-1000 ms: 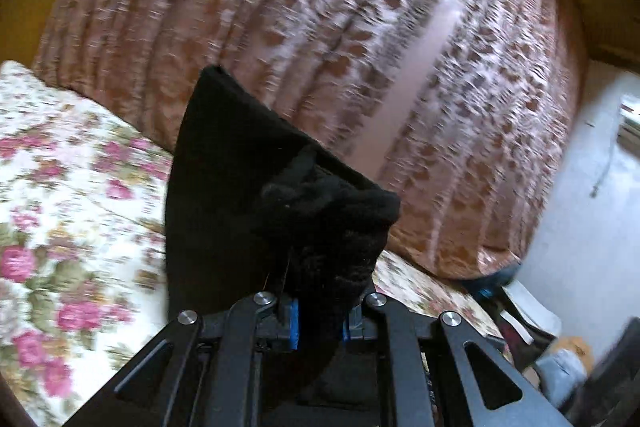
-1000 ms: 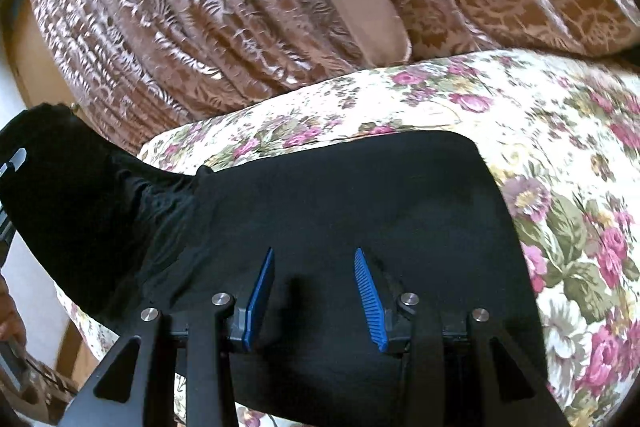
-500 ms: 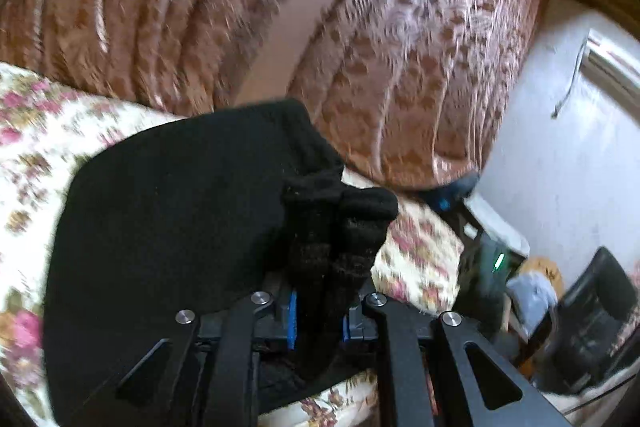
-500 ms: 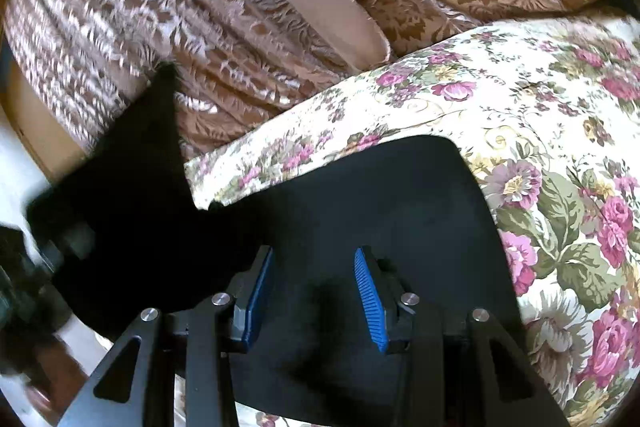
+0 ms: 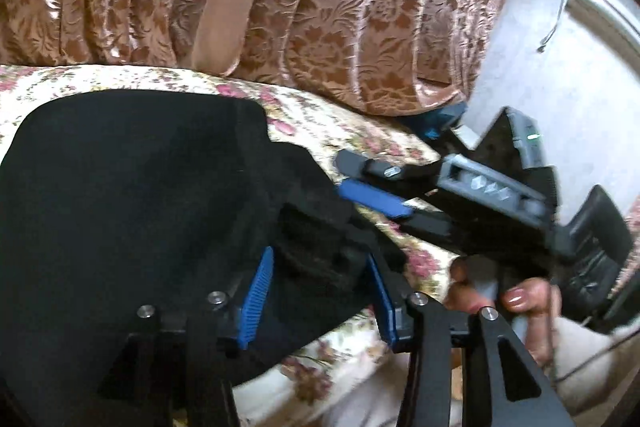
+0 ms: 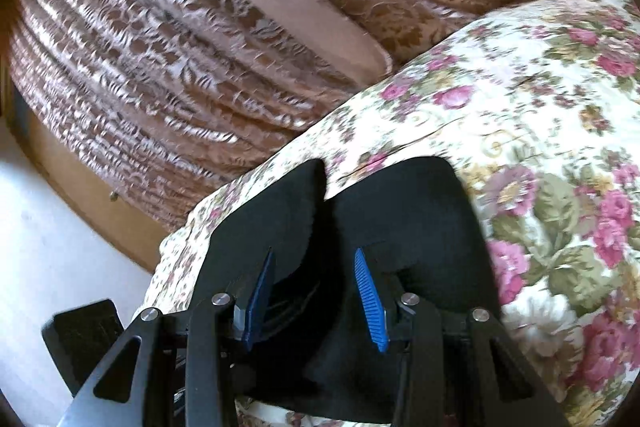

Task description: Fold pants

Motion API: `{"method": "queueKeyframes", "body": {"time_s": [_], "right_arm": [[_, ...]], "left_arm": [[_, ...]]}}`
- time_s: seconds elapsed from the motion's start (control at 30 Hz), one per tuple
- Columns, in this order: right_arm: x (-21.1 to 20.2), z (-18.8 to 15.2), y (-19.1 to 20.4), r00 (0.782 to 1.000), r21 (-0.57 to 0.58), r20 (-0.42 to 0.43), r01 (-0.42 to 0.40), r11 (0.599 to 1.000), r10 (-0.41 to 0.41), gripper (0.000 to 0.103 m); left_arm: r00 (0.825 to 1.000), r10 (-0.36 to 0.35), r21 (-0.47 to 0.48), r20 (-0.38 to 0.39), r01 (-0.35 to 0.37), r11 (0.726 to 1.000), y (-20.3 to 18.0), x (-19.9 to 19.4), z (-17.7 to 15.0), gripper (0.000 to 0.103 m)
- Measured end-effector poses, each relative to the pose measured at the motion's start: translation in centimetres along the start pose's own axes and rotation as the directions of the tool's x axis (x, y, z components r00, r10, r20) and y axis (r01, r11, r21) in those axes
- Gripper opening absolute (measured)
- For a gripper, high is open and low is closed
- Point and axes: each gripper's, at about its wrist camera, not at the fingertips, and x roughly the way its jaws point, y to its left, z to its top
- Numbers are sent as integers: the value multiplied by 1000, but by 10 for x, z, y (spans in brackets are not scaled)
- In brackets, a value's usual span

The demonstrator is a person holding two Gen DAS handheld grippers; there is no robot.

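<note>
- Your left gripper (image 5: pixel 318 291) is spread, with the bunched cuffs of the pants (image 5: pixel 132 195) loose between its fingers; they could snag as you withdraw.
- Your right gripper (image 6: pixel 316 297) is spread over the pants on the bed (image 6: pixel 540 131); dragging would undo the fold.

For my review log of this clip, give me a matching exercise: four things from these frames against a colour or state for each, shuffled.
Things:
1. pants
2. bedspread
3. curtain
4. left gripper

Descriptions:
A. brown, patterned
B. open, fingers apart
C. black, lying on the bed
D. white with pink flowers

Pairs: 1-C, 2-D, 3-A, 4-B
</note>
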Motion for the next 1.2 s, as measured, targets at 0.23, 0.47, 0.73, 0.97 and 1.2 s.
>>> {"method": "queueKeyframes", "body": {"time_s": [0.23,0.47,0.73,0.97,1.2], "right_arm": [[23,-6,6,994,-3,-110,13,1000,-13,54],[43,1,-3,980,56,-196,34,998,-23,55],[59,-1,5,974,59,-224,44,997,-30,54],[71,-11,11,968,79,-248,-8,997,27,17],[26,23,-14,984,220,-102,-121,968,146,14]], "left_arm": [[992,42,-114,122,-28,993,26,-54,14,47],[935,290,-259,206,-233,937,90,-107,18,51],[914,392,-374,105,-329,867,143,-103,-5,51],[910,410,-328,65,-369,870,128,-81,-13,53],[934,353,-198,59,-336,921,81,-61,14,53]]}}
